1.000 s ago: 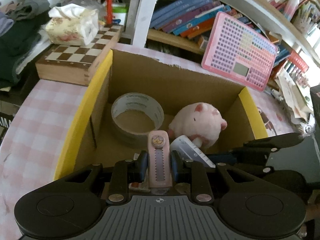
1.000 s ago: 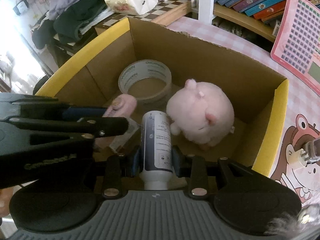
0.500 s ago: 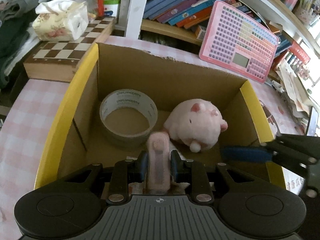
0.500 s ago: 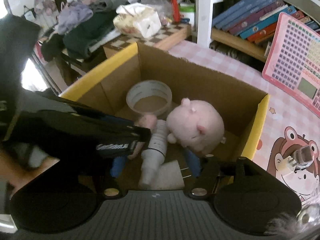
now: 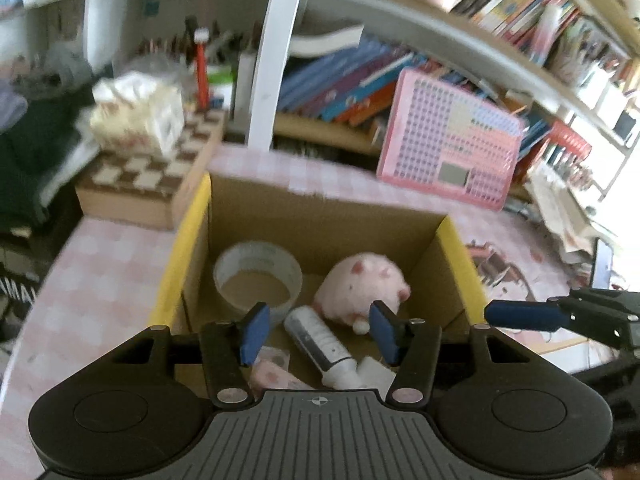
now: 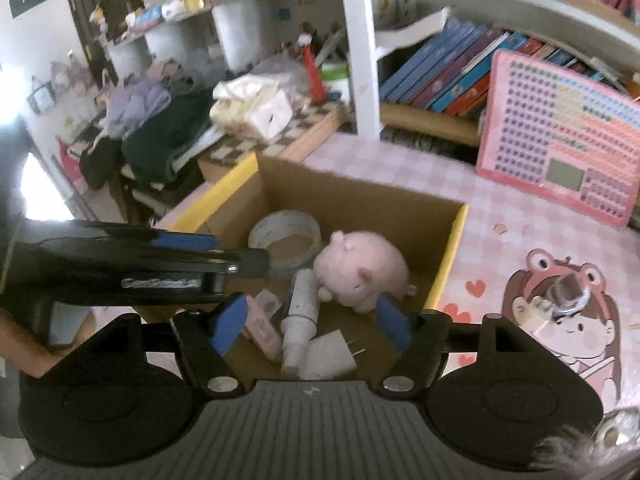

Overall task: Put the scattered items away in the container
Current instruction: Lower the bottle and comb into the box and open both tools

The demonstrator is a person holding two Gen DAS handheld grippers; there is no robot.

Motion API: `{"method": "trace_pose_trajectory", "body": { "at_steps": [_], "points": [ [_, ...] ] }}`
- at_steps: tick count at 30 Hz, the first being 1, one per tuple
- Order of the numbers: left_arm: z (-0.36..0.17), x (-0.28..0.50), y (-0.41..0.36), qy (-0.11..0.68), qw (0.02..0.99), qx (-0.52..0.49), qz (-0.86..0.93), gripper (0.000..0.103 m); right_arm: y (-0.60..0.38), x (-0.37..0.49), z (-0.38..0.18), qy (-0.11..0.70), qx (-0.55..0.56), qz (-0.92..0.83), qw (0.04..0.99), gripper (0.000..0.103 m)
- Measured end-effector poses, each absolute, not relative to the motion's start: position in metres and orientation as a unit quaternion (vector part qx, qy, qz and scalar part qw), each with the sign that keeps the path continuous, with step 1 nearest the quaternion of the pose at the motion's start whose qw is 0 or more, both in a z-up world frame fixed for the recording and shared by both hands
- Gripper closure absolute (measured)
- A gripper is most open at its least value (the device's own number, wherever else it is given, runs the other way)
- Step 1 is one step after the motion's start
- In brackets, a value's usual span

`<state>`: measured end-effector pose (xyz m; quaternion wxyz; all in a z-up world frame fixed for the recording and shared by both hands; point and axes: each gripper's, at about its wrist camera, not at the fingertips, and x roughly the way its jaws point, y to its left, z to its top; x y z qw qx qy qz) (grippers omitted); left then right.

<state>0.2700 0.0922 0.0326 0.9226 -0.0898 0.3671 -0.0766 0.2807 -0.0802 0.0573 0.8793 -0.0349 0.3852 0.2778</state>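
A cardboard box with yellow flaps holds a tape roll, a pink plush pig, a white bottle, a pink case and a white plug. My left gripper hovers above the box's near end, its jaws opening with nothing pressed between them. My right gripper hangs beside it, jaws also opening and empty. The bottle and the case lie loose on the box floor below.
A chessboard case with a tissue pack sits left of the box. A pink keyboard toy leans on the bookshelf behind. A small metal item lies on the cartoon mat at right. Clothes pile up far left.
The left gripper let go of the pink case and the right let go of the white bottle; both now lie in the box. Both grippers opened, rose and drew back.
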Motion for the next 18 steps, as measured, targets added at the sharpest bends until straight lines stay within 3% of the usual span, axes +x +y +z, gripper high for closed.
{"method": "trace_pose_trajectory", "body": {
  "at_steps": [9, 18],
  "points": [
    [0.063, 0.217, 0.094, 0.315, 0.944, -0.055, -0.086, 0.037, -0.091, 0.246, 0.079, 0.352, -0.012, 0.250, 0.902, 0.029],
    [0.062, 0.168, 0.108, 0.312, 0.944, -0.058, -0.085, 0.036, -0.087, 0.198, 0.072, 0.353, -0.019, 0.229, 0.907, 0.025]
  ]
}}
